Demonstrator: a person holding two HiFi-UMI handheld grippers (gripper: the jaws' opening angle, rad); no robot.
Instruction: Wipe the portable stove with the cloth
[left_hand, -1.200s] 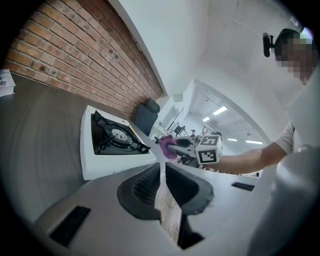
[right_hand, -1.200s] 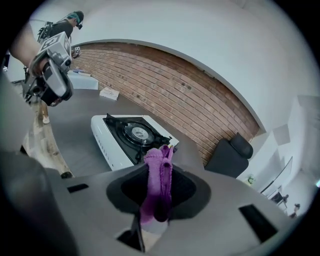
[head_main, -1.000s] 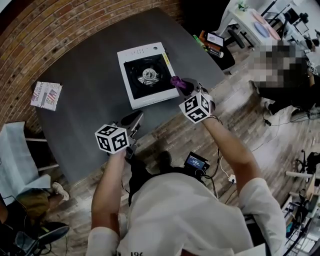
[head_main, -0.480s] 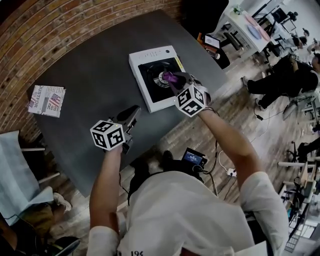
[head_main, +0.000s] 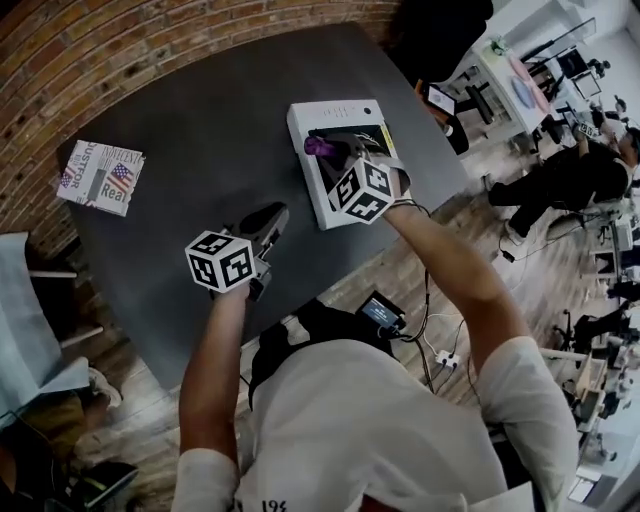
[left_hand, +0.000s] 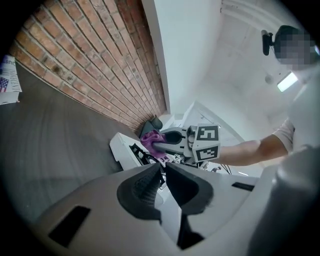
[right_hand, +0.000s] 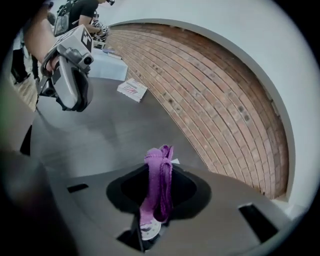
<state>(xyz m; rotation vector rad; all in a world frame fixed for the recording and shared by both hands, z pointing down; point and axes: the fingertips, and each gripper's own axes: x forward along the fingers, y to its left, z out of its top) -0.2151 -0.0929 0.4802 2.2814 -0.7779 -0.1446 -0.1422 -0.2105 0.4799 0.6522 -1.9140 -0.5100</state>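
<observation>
The right gripper (right_hand: 160, 174) is clamped on the purple cloth (head_main: 318, 146) (a folded strip standing up between the jaws) and holds it at the black top of the white stove (head_main: 345, 108), which sits near the right edge of the dark table (head_main: 200, 120). The left gripper (left_hand: 163, 172) has its jaws drawn together on nothing and is by the table's near edge, left of the stove and apart from it. A booklet (head_main: 100, 176) lies at the far left corner.
</observation>
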